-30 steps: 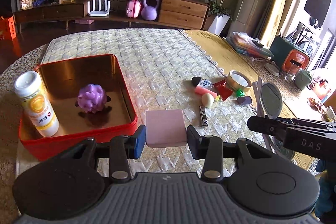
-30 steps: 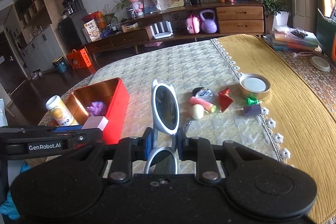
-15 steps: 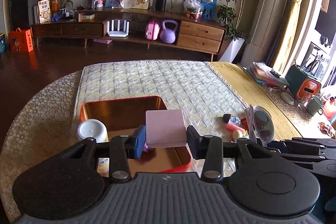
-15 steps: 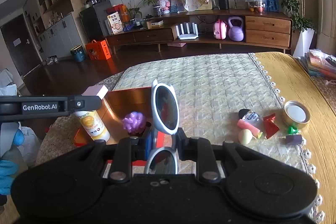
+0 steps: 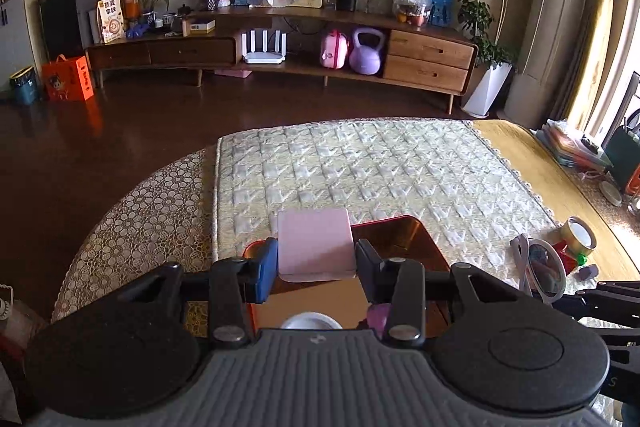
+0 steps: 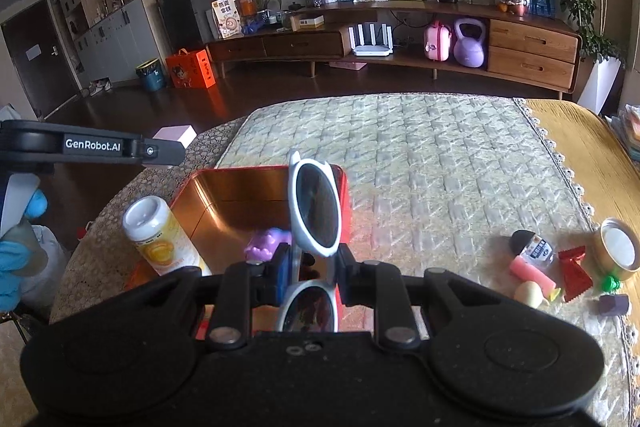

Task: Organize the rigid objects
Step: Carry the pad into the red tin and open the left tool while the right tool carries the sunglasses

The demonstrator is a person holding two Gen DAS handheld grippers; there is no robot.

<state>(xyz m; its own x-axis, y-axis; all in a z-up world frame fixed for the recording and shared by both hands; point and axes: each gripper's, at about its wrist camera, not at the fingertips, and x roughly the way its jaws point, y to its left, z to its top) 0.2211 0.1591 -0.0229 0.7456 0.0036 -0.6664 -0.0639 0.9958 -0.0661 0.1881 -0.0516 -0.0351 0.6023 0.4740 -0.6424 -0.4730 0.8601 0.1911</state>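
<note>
My left gripper (image 5: 316, 263) is shut on a flat pink block (image 5: 314, 243), held above the near-left part of the red tin (image 5: 400, 223). From the right wrist view the same pink block (image 6: 176, 137) shows at the tip of the left gripper. My right gripper (image 6: 310, 267) is shut on white-framed sunglasses (image 6: 314, 211), standing on edge over the red tin (image 6: 240, 195). Inside the tin lie a purple knobbly toy (image 6: 268, 241) and a white-capped yellow bottle (image 6: 158, 231). In the left view the sunglasses (image 5: 546, 269) show at the right.
Loose items sit at the right on the quilted mat: a tape roll (image 6: 616, 247), a red wrapper (image 6: 572, 267), a pink tube (image 6: 532, 273), an egg-shaped piece (image 6: 528, 293), a small purple block (image 6: 612, 305). A blue-gloved hand (image 6: 16, 259) is at the left edge.
Both grippers have swung left across the table to stand over the red tin, each keeping its hold. The tin now lies directly under the fingers in both views.
</note>
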